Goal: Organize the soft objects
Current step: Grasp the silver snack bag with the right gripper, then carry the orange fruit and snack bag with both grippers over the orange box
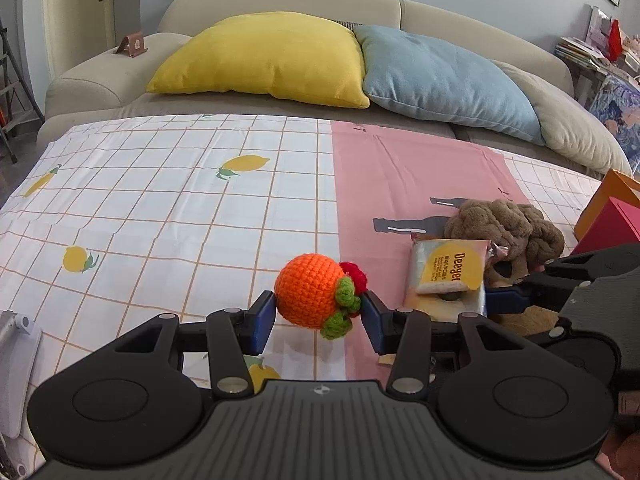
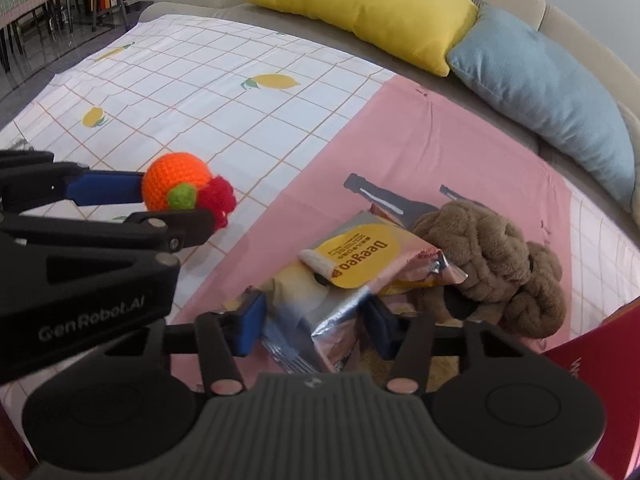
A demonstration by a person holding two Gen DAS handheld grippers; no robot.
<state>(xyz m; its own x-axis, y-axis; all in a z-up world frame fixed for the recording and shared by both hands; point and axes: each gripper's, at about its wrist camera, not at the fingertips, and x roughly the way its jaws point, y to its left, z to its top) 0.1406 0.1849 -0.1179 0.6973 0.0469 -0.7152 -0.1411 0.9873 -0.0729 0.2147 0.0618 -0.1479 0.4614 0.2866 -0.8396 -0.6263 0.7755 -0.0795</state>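
My left gripper [image 1: 318, 314] pinches the crocheted orange [image 1: 310, 294] between its blue pads, lifted above the checked lemon cloth [image 1: 160, 200]. My right gripper [image 2: 316, 320] clamps the Deeyeo tissue pack [image 2: 352, 258], which leans against the brown knotted plush [image 2: 492, 264] on the pink panel. Open cloth stretches left; red box [image 2: 592, 360] crowds my right.

Crochet orange, tissue pack and brown plush on the tabletop cloth

The orange [image 1: 310, 294], a round knit ball with green leaves and a red tuft, sits pinched between the left tool's blue pads. The tissue pack [image 2: 352, 264], crinkled foil with a yellow label, lies tilted between the right tool's fingers, touching the knotted brown plush [image 2: 492, 260] on the pink panel.
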